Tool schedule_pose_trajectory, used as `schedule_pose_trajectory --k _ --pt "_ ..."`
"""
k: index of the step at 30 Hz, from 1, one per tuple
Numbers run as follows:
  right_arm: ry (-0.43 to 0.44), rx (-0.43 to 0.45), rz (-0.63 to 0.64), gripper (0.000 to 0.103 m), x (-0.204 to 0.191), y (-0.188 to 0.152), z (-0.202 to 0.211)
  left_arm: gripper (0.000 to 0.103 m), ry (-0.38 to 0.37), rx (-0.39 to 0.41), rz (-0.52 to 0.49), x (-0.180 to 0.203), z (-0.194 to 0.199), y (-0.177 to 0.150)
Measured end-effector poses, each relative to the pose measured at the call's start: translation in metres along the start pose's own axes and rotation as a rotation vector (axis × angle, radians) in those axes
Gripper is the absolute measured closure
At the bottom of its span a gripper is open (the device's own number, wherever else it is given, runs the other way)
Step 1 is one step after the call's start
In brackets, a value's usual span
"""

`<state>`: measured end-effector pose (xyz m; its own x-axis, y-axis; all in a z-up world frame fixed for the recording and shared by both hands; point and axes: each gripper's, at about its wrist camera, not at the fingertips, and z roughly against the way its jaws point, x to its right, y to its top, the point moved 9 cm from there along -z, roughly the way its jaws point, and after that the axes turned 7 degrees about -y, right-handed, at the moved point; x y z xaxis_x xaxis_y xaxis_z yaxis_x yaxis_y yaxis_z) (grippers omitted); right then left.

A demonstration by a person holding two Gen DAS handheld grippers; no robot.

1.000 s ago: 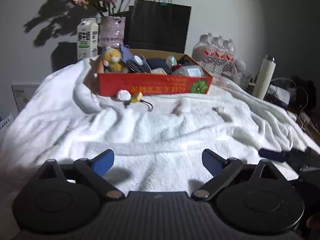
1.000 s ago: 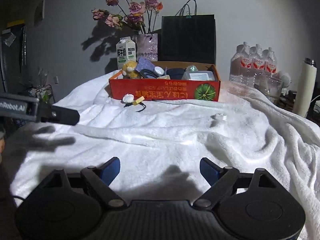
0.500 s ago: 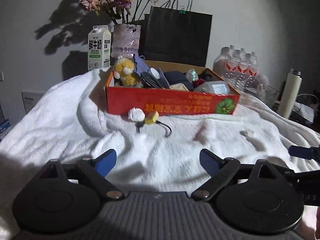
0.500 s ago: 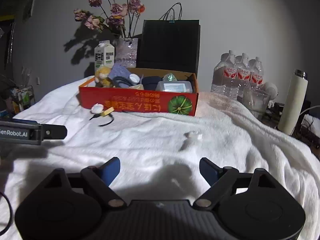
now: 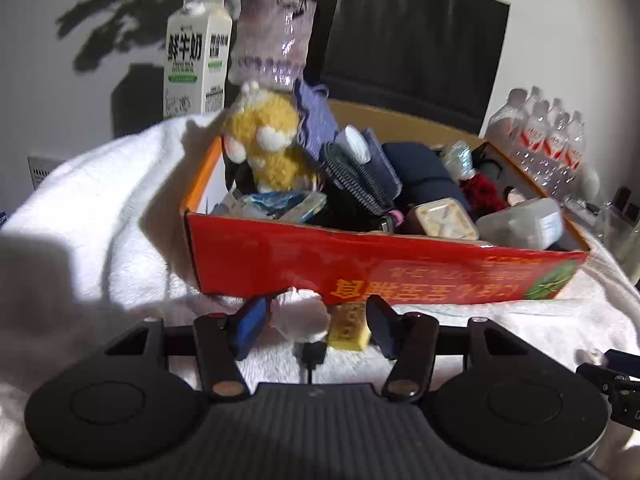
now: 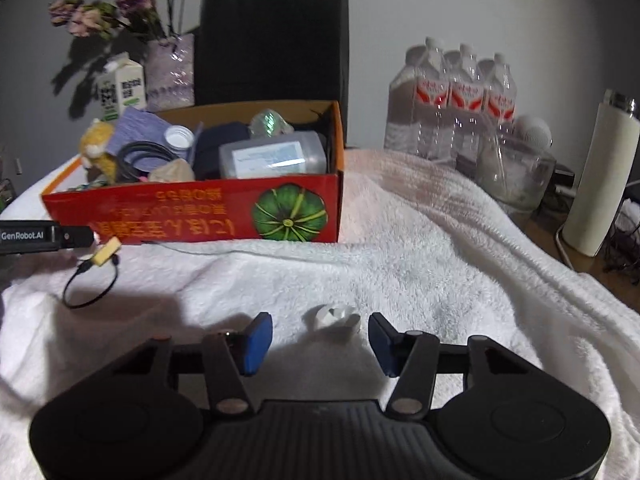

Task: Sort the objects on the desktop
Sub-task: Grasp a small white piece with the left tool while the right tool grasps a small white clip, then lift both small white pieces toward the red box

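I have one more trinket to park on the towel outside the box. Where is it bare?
The towel is bare right of the red box, up to the water bottles. The box front is crowded: left tongs, keychain charm.

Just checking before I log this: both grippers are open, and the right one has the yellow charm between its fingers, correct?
Not quite. The right wrist view shows the right gripper around a small white object; the yellow charm sits in the left gripper. Both are open.

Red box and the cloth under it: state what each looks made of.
Red box: apparently corrugated cardboard, glossy printed outside, plain brown inside, thin folded walls. White cloth: probably plush fleece or terry, matte, with fuzzy pile and soft rumpled folds.
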<state>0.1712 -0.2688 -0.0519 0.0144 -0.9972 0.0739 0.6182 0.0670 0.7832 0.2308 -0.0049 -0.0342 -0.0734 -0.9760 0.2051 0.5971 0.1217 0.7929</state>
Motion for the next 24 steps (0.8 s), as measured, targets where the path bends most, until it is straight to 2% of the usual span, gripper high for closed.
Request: schedule_pose_trajectory --k 2,3,4,5,9,13,20,24 --pt "-0.017 -0.005 0.009 0.065 -0.003 -0.001 -0.010 0.064 0.012 -0.004 0.018 -0.005 -0.005 0.000" --pt "-0.021 0.002 0.014 0.066 -0.005 0.000 -0.012 0.078 0.007 -0.019 0.021 -0.006 -0.007 -0.002" --pt "-0.020 0.008 0.019 0.075 -0.007 0.001 -0.014 0.077 0.008 -0.024 0.024 -0.006 -0.007 -0.004" --pt "-0.014 0.012 0.022 0.077 -0.009 0.002 -0.015 0.078 0.013 -0.017 0.024 -0.007 -0.005 -0.005" --pt "-0.001 0.037 0.035 0.078 -0.011 0.003 -0.009 0.080 0.036 0.000 0.023 -0.005 0.009 -0.007" --pt "0.063 0.083 0.019 0.078 -0.017 0.006 0.009 0.080 0.013 0.063 0.049 0.002 0.048 -0.005" --pt "0.224 0.170 0.030 0.078 -0.054 0.009 0.076 0.080 -0.026 0.111 0.008 0.029 0.121 -0.015" --pt "0.284 0.243 0.016 0.078 -0.065 0.006 0.122 0.080 -0.055 0.116 0.083 0.037 0.151 -0.039"
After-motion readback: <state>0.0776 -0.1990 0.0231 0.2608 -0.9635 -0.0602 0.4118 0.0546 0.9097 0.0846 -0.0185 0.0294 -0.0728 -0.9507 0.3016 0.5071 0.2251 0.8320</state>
